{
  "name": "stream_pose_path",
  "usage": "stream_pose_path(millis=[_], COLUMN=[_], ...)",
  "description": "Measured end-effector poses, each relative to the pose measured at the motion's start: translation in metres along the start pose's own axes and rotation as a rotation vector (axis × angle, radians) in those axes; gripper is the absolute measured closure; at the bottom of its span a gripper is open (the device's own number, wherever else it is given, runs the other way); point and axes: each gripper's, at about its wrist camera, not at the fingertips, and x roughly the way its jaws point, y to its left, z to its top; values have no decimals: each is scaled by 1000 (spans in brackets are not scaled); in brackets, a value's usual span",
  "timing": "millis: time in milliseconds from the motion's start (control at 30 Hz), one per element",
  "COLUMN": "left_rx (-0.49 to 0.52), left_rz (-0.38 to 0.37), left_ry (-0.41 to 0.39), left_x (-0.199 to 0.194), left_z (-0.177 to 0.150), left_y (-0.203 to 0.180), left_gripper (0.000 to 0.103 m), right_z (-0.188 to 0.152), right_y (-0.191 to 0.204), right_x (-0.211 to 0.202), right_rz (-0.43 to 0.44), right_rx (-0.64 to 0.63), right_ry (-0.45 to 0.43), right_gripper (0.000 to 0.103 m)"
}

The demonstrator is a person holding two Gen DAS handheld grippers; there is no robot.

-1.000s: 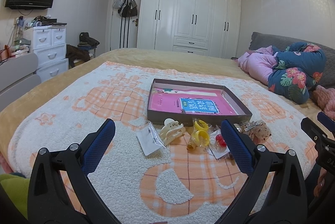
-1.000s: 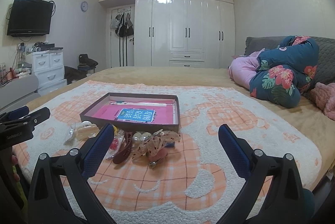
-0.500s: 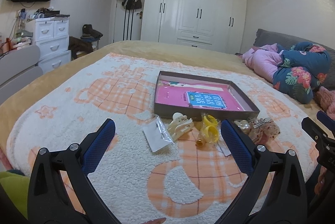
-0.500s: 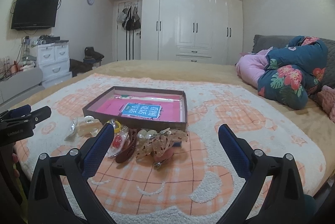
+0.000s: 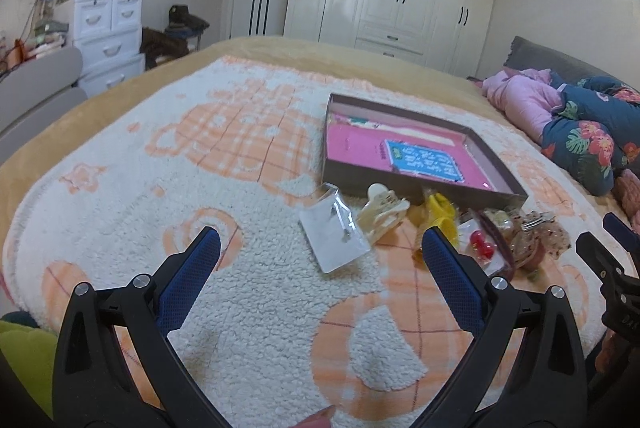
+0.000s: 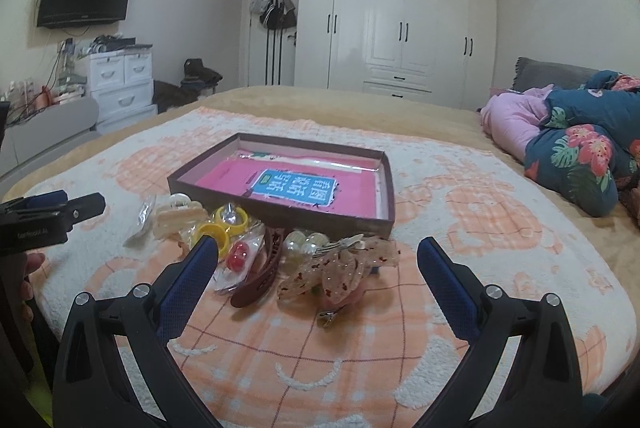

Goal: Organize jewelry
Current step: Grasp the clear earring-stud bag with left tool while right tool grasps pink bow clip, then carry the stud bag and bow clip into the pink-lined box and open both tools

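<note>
Both the left gripper (image 5: 320, 244) and right gripper (image 6: 318, 250) hover wide open and empty above jewelry pieces (image 6: 320, 264) heaped against the box (image 6: 384, 188), where tangled clips could snag together.

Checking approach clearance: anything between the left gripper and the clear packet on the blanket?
Nothing visible. The left gripper is open above bare blanket, and the clear packet lies flat just ahead between its fingers. The cream hair claw touches the packet's far right edge, beyond it.
</note>
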Motion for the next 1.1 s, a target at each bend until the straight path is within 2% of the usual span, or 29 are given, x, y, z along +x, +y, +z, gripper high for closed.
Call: stream_pose_path(millis=[233,433,533,600,700,767,833,900,933,967,1100], left_rx=[-14,-31,-46,-65,-75,-81,-81,-83,-88,-89,-74], left_rz=[-21,-1,-12,-31,-62,-82,-94,-103,-126,-140,-150], left_ry=[62,131,168,192,197,204,214,221,225,232,235], left_x=[24,49,60,66,71,74,78,81,83,85,88], left_z=[3,8,8,6,6,7,8,9,9,9,8], left_y=[9,15,17,20,19,19,18,16,15,13,11], left_gripper=[11,11,11,11,16,26,38,46,56,59,61], right_z=[-2,-3,-2,-2,-2,-3,-4,-5,-5,-5,-4], right_y=[-3,-13,-14,-15,-17,-18,-20,-21,-21,-23,-29], right_x=[23,43,49,56,63,66,69,69,69,68,65], right_rz=[-17,-15,-9,-2,8,13,19,18,16,15,18], right_rx=[-24,-9,-16,-14,-4,-2,2,-1,-2,2,23], right_ry=[41,83,89,110,127,136,146,151,148,145,140], right_gripper=[6,6,10,21,29,37,50,66,70,76,83])
